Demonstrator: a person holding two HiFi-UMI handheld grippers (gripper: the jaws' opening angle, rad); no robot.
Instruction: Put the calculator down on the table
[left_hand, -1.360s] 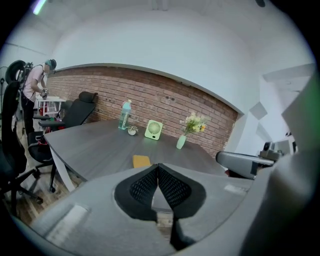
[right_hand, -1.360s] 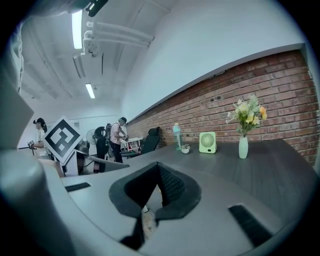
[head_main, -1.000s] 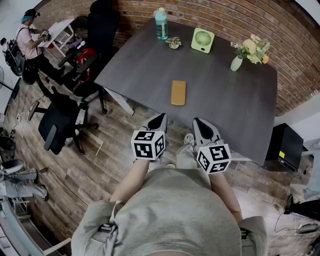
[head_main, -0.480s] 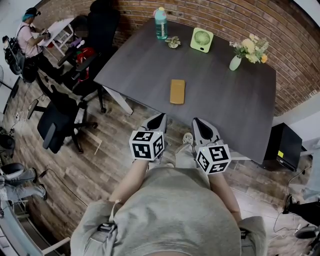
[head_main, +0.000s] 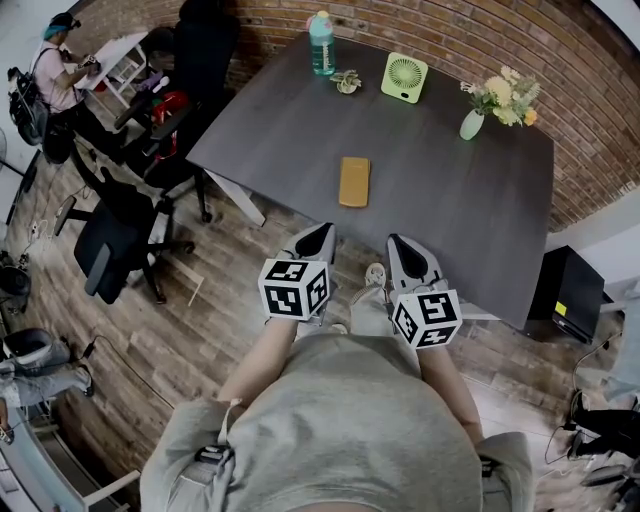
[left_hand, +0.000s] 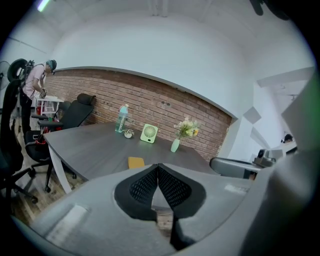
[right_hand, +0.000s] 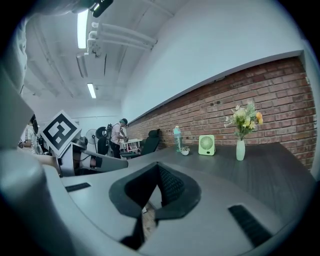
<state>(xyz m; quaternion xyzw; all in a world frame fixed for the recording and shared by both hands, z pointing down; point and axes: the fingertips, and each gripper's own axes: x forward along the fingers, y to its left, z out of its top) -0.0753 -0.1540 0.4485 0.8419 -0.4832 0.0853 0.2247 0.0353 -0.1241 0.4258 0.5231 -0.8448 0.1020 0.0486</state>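
A yellow calculator (head_main: 354, 181) lies flat on the dark grey table (head_main: 470, 220), near its front edge; the left gripper view shows the calculator (left_hand: 135, 162) just beyond the jaw tips. My left gripper (head_main: 322, 233) hovers over the wooden floor short of the table edge, shut and empty. Beside it, my right gripper (head_main: 397, 241) is at the same height, its jaws together with nothing in them. In their own views the left gripper (left_hand: 158, 165) and right gripper (right_hand: 158, 165) show pads meeting at the tip. Both are apart from the calculator.
Along the table's far edge stand a teal bottle (head_main: 321, 45), a small plant (head_main: 348, 84), a green fan (head_main: 404, 78) and a vase of flowers (head_main: 473, 125). Office chairs (head_main: 120, 240) are on the left, a black box (head_main: 571, 293) on the right, and a person (head_main: 55, 70) far left.
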